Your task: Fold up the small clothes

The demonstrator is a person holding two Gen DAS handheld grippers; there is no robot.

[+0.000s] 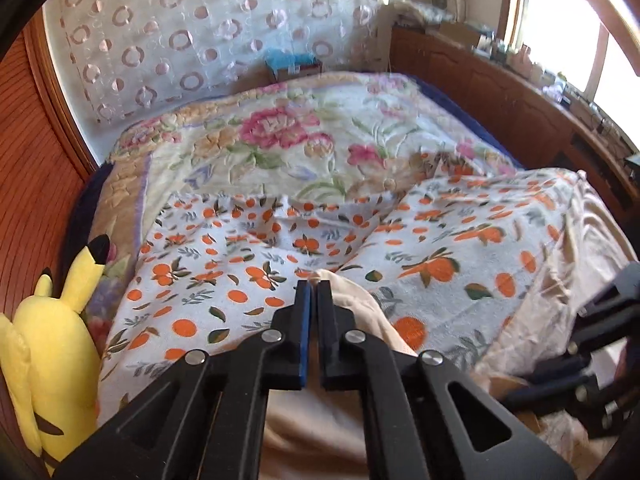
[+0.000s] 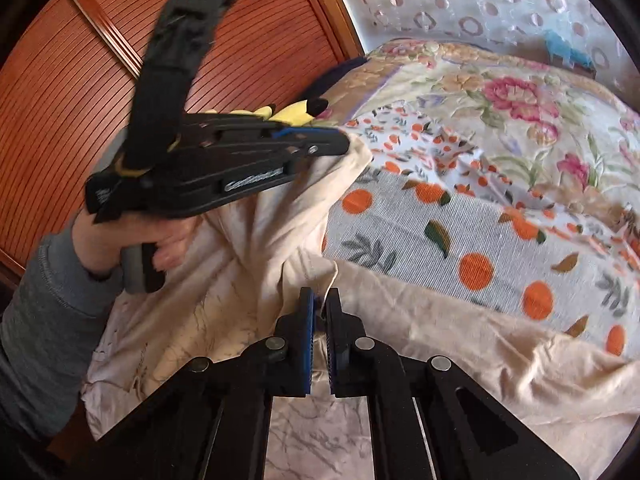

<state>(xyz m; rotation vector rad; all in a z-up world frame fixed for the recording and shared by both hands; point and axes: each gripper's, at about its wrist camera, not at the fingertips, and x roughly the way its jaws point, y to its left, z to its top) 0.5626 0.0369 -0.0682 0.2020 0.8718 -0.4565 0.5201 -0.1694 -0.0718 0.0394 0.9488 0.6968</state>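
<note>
A small cream garment (image 1: 360,320) (image 2: 248,248) hangs lifted over a bed covered by an orange-print cloth (image 1: 248,264) (image 2: 460,232). My left gripper (image 1: 314,286) is shut on one edge of the garment; it also shows from the side in the right wrist view (image 2: 342,142), pinching a raised corner. My right gripper (image 2: 320,300) is shut on another edge of the same garment, lower and nearer. Part of it shows in the left wrist view (image 1: 600,340) at the right edge. The garment sags between the two.
A floral blanket (image 1: 288,136) covers the far bed. A yellow plush toy (image 1: 52,328) sits at the left beside a wooden slatted wall (image 2: 80,60). A wooden headboard (image 1: 500,92) with small items runs along the right. A patterned curtain (image 1: 180,32) hangs behind.
</note>
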